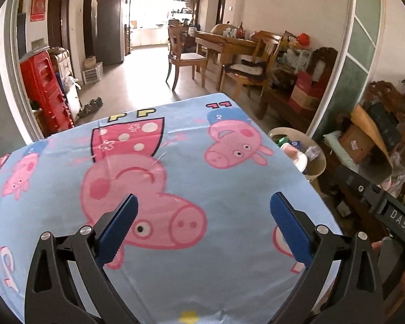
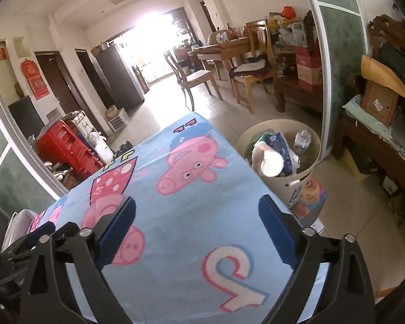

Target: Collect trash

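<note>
Your left gripper [image 1: 202, 224] hangs with its blue-padded jaws spread wide and nothing between them, low over the light blue cartoon-pig tablecloth [image 1: 229, 189]; your right gripper [image 2: 197, 229] is released in the same way, also empty, above the same cloth [image 2: 189, 216]. No loose trash shows on the cloth ahead of either pair of fingers. What trash is visible already sits in the round beige plastic waste bin [image 2: 317, 145], which stands on the floor just beyond the table's edge, ahead and to the right of your right gripper and below table height. From your left gripper the bin [image 1: 321, 162] lies farther off to the right, partly hidden by the table edge, so your right hand is clearly the nearer one. In the bin a white paper cup [image 2: 270, 163] lies on its side with its mouth turned toward you, beside a clear plastic bottle [image 2: 301, 140] standing roughly upright and a blue wrapper [image 2: 279, 144]. Both grippers point forward along the table, roughly level, side by side. The job looks close to done, judging by the bare cloth.
</note>
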### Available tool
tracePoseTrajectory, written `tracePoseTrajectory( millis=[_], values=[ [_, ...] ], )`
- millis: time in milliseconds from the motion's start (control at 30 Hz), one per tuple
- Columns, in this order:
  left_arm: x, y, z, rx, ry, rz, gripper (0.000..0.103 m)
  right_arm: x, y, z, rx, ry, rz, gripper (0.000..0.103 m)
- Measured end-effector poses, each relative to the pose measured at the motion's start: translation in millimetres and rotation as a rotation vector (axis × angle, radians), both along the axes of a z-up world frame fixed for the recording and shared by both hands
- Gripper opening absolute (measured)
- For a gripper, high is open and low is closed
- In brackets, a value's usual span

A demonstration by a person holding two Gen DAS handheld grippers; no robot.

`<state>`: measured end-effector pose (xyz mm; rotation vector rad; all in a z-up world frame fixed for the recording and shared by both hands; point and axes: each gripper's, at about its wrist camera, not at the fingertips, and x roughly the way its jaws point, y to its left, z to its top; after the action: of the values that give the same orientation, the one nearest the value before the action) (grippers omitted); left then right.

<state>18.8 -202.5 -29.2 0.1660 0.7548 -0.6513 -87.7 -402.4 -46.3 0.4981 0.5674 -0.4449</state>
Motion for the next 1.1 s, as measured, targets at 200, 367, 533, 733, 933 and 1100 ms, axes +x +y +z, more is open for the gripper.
tracePoseTrajectory(
  millis=[200, 367, 533, 733, 933, 1100],
  values=[
    [-15, 6, -8, 0.010, 0.009, 0.015, 0.097, -8, 14, 0, -0.026, 0.037, -0.050, 0.094],
    [-36, 12, -15, -0.022, 0.015, 0.013, 0.097, -21, 17, -4, -0.071, 0.085, -0.076, 0.094],
    [-45, 18, -14, -0.072, 0.022, 0.035, 0.097, -35, 13, -11, -0.065, 0.117, -0.062, 0.094],
    [-54, 14, -12, -0.058, 0.034, 0.048, 0.097, -52, 8, -20, -0.030, 0.140, -0.039, 0.094],
    [-73, -2, -9, 0.014, 0.010, 0.012, 0.097, -64, 4, -18, -0.023, 0.127, -0.041, 0.094],
    [-79, -11, -10, 0.093, -0.009, 0.026, 0.097, -74, 6, -17, -0.018, 0.104, -0.073, 0.094]
  ],
)
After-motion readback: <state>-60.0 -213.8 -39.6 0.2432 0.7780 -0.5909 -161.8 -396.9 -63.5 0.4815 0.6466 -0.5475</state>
